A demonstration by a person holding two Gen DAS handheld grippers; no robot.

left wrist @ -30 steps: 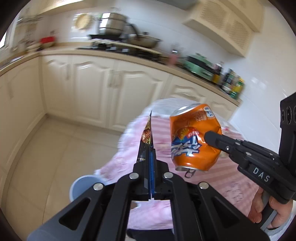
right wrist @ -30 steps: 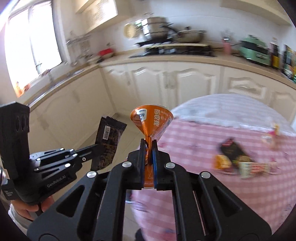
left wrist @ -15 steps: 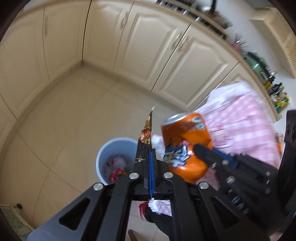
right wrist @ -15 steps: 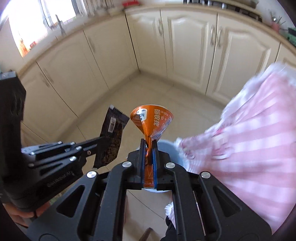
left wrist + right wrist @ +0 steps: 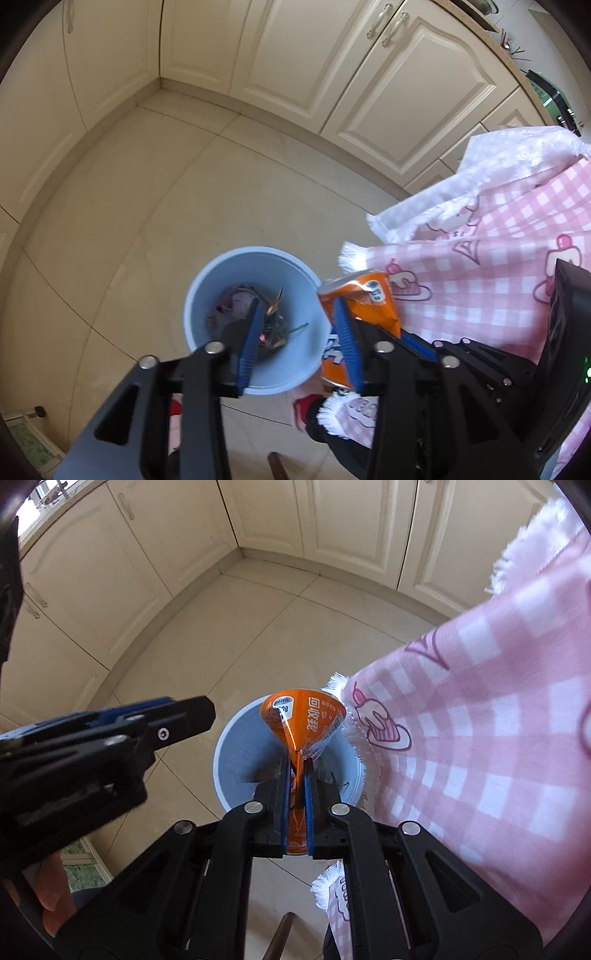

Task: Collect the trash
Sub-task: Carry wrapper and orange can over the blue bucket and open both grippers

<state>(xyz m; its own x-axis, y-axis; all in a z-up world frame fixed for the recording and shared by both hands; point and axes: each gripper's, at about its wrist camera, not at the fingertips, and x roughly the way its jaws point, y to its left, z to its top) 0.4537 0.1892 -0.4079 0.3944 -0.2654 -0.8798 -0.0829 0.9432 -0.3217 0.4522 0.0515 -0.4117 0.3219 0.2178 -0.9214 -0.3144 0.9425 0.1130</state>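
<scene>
My left gripper point(image 5: 297, 306) hangs over the light blue bin point(image 5: 207, 280), and its jaws are opening. The dark snack wrapper point(image 5: 275, 304) is loose between its blue pads and neither pad touches it; it drops tip-up among the trash inside. My right gripper point(image 5: 295, 764) is shut on the crushed orange can point(image 5: 303, 716), which it holds above the bin point(image 5: 236, 753). From the left wrist, the can point(image 5: 365, 299) sits at the bin's right rim, with the right gripper point(image 5: 410, 339) behind it. In the right wrist view the left gripper point(image 5: 177, 716) reaches in from the left.
A pink checked tablecloth point(image 5: 480, 277) with a fringed edge hangs close to the bin's right side point(image 5: 480, 701). Cream cabinets point(image 5: 295, 74) line the far walls above a beige tiled floor point(image 5: 147, 203). A hand point(image 5: 48, 893) grips the left gripper's handle.
Both grippers came down from table height and tilted over the bin. The left jaws went from shut on the wrapper to open, letting it go. The right gripper kept its grip on the can.
</scene>
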